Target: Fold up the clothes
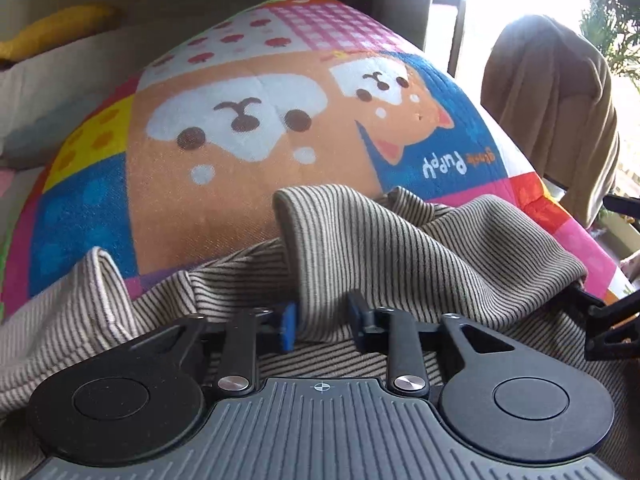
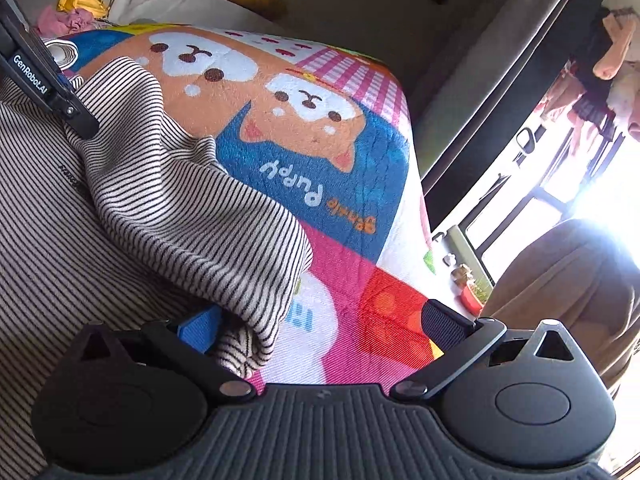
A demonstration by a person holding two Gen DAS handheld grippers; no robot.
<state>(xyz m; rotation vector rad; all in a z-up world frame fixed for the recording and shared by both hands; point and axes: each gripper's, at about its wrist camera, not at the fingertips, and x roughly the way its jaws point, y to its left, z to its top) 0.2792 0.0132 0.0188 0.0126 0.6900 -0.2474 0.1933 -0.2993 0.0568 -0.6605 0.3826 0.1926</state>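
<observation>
A beige garment with thin dark stripes [image 1: 400, 248] lies crumpled on a colourful puppy-print quilt [image 1: 224, 184]. My left gripper [image 1: 322, 320] is shut on a raised fold of it, the blue pads pinching the cloth. In the right wrist view the same striped garment [image 2: 180, 208] spreads over the quilt [image 2: 340, 184], and the left gripper [image 2: 52, 84] holds its upper edge at top left. My right gripper [image 2: 320, 324] stands wide open low over the quilt. The garment's loose hem lies beside its left blue pad [image 2: 200, 330], with nothing pressed between the pads.
A brown cloth [image 1: 552, 112] hangs over a chair to the right of the bed, by a bright window. A yellow pillow [image 1: 60, 28] lies at the far left. Small plant pots [image 2: 472, 292] sit on the sill. Clothes [image 2: 612, 48] hang outside.
</observation>
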